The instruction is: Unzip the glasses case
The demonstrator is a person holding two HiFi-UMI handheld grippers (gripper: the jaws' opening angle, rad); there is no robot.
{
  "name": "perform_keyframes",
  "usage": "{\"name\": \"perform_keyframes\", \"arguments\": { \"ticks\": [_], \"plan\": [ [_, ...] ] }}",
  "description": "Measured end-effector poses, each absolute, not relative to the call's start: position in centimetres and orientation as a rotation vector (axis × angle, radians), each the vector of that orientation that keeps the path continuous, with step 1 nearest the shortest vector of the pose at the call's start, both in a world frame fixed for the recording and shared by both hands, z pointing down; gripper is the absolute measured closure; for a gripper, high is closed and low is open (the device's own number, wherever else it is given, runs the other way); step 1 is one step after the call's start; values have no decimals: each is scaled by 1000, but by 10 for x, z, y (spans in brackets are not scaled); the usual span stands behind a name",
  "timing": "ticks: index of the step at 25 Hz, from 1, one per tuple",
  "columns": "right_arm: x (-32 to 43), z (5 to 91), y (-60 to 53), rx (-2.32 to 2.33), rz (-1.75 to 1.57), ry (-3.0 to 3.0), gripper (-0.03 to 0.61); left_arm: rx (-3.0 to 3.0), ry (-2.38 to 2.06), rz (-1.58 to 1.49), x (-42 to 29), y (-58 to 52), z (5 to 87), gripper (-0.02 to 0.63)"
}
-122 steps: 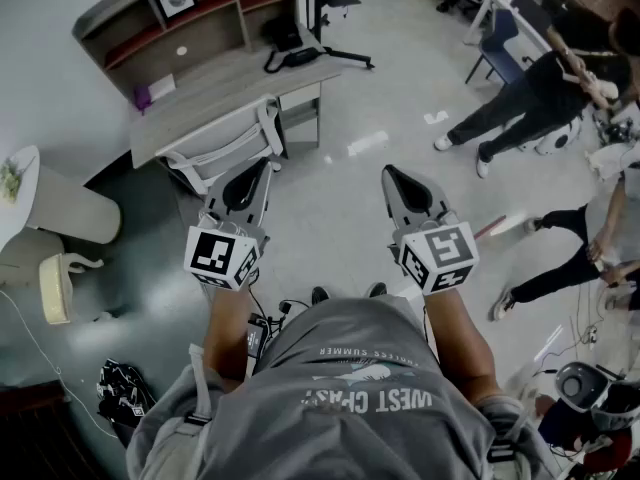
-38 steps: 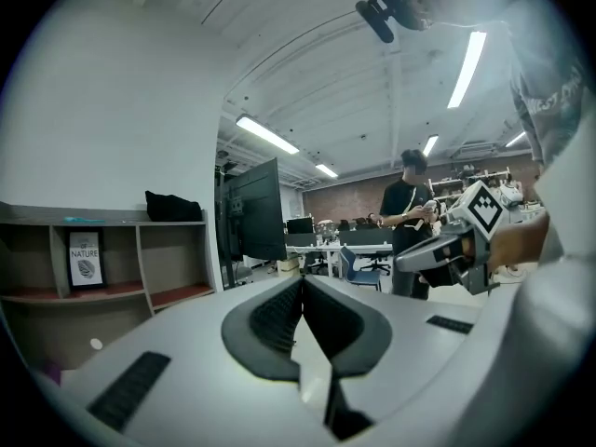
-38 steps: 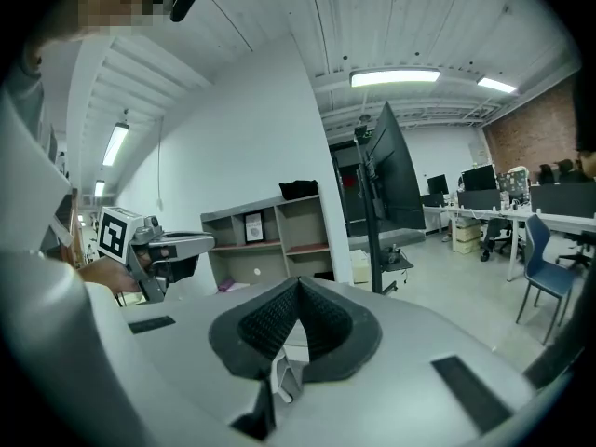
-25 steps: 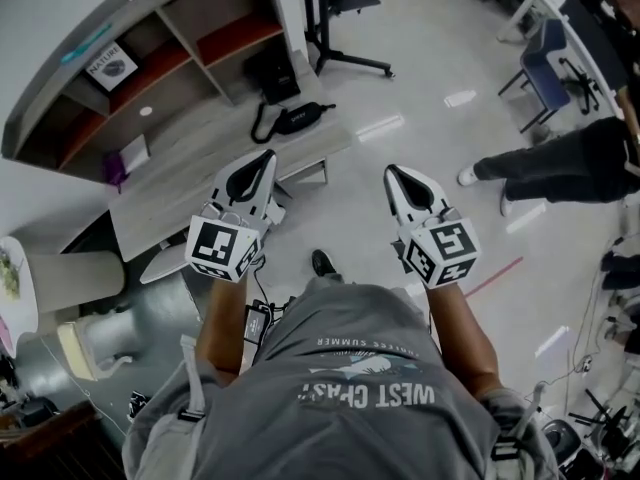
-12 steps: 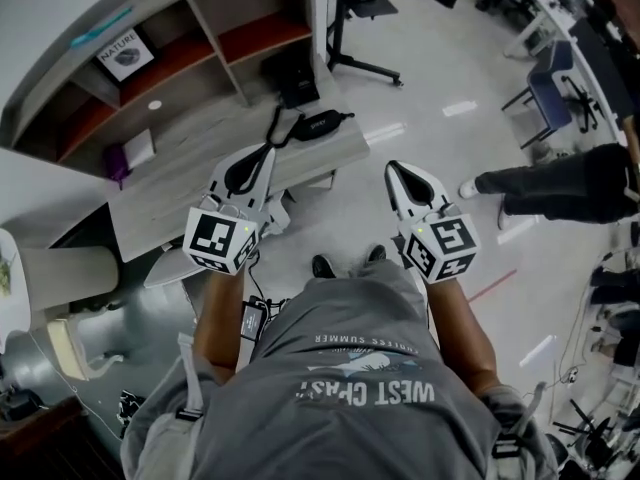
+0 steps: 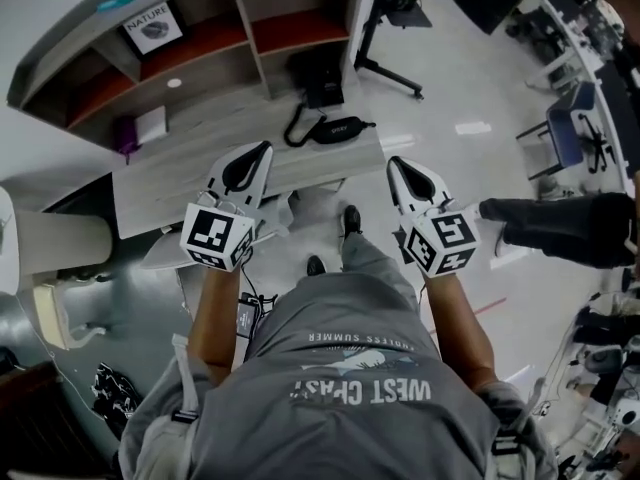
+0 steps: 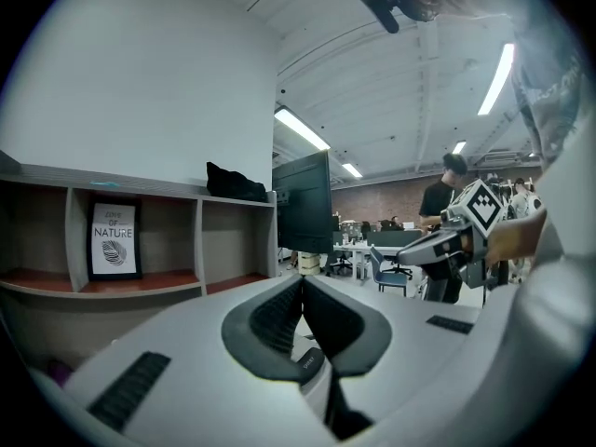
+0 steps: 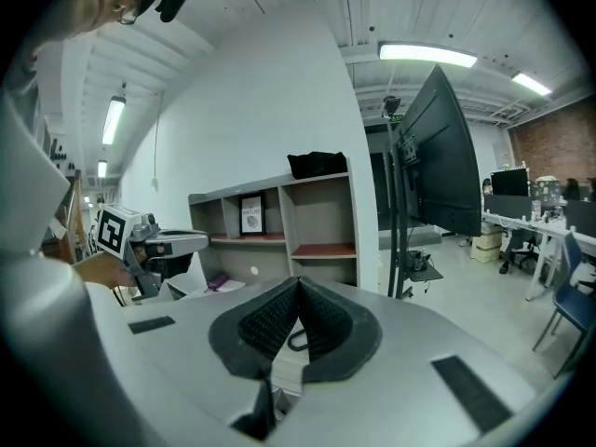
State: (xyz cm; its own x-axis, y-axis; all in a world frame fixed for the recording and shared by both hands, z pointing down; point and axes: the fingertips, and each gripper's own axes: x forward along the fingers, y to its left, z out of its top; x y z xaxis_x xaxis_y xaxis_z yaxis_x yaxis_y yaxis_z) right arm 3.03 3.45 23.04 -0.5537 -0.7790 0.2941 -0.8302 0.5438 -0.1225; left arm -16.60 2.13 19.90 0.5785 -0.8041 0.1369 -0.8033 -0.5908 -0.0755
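Ahead of both claws, near the right end of the worktop (image 6: 200,183), we see a small black case (image 6: 342,128) with a looped strap (image 6: 295,128) trailing from it. We take it to be the glasses case, though its zip is too small to make out.

Our left claw (image 6: 264,147) and right claw (image 6: 392,161) are held side by side above the worktop's near edge, and the case lies beyond them, roughly in the gap between the two. Its long axis runs across our view, from left to right, so it sits broadside to both claws. The strap end points toward the left claw, and the body of the case is a little closer to the right one. Neither claw touches it.

Each claw's own view shows its jaws pressed together with nothing between them: the left claw (image 7: 301,285) looks over the shelves, and the right claw (image 8: 296,291) looks toward the same corner.

We judge that the task has not yet begun. Both claws will need to go forward and down, one to pin an end of the case and the other to find the zip pull, and each must part its jaws first.
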Motion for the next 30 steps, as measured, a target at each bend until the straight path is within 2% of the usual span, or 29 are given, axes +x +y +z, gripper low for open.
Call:
{"name": "perform_keyframes", "arguments": {
  "ticks": [18, 30],
  "plan": [
    [20, 280, -77, 1061, 381, -2630, 566, -2770, 1571, -452, -167, -49, 242, 614],
    [19, 346, -132, 824, 280, -2591, 555, -2902, 1482, -741, -139, -92, 334, 614]
  ]
}}
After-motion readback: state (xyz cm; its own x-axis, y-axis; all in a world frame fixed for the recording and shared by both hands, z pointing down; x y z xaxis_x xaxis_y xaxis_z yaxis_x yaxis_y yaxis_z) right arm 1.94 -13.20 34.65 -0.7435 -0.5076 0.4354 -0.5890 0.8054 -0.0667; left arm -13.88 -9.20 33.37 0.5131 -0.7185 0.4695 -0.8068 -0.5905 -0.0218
